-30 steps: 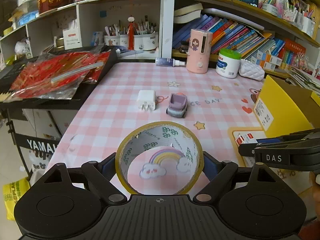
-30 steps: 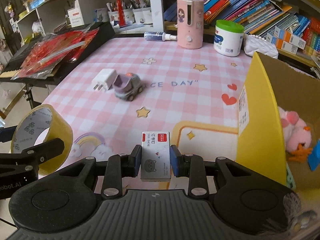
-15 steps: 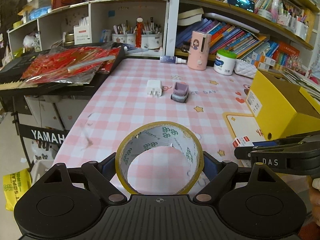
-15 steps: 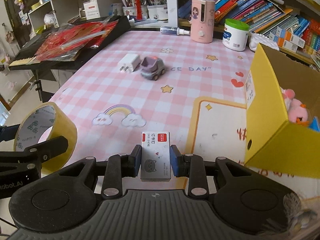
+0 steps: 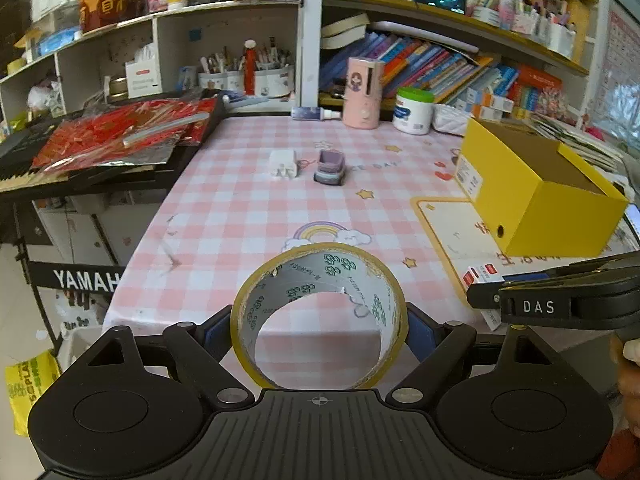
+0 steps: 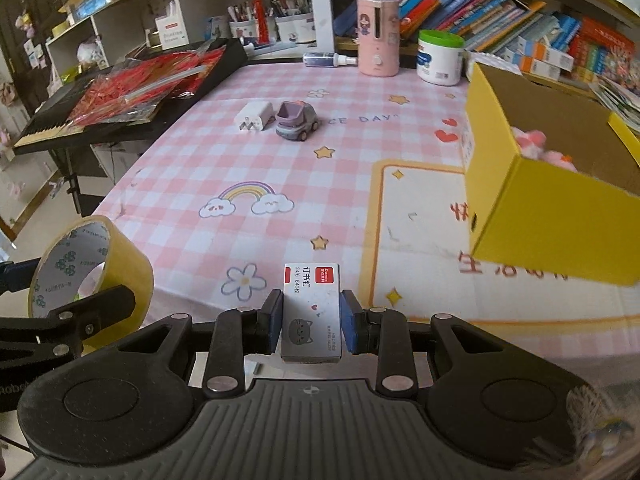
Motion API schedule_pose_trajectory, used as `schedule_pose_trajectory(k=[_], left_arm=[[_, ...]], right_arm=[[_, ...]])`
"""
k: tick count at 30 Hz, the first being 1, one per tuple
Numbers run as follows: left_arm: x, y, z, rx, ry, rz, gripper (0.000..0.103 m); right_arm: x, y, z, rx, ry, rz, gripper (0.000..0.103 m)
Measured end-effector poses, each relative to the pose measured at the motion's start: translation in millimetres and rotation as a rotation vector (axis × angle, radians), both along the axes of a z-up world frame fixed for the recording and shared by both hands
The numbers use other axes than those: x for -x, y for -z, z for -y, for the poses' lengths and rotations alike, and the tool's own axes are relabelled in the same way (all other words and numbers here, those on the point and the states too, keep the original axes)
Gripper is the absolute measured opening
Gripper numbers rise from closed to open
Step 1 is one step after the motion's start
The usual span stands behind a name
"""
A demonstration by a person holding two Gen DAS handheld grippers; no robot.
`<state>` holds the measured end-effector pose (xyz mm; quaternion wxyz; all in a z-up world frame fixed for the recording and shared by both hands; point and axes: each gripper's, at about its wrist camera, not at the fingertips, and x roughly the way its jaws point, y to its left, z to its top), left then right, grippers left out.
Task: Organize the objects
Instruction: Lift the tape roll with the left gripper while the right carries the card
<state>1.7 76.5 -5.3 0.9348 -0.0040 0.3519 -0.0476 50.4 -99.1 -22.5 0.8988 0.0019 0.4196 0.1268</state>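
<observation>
Pulled back from the table since a second ago, both grippers, with more of the pink checked cloth now in sight. Left gripper spread wide yet clamped on the tape roll, held upright off the near edge. Right gripper pinching the staple box by its long sides. Out on the cloth, white charger just beside, maybe touching, toy car; yellow box open to the right, something pink inside, hard to make out.
</observation>
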Motion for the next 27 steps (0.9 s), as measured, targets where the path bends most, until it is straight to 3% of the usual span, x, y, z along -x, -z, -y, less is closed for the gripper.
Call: schedule_pose_trajectory(k=[27], left_arm=[[41, 4, 49, -0.008, 0.236, -0.003, 0.086]], right_arm=[[82, 7, 48, -0.016, 0.213, -0.013, 0.028]])
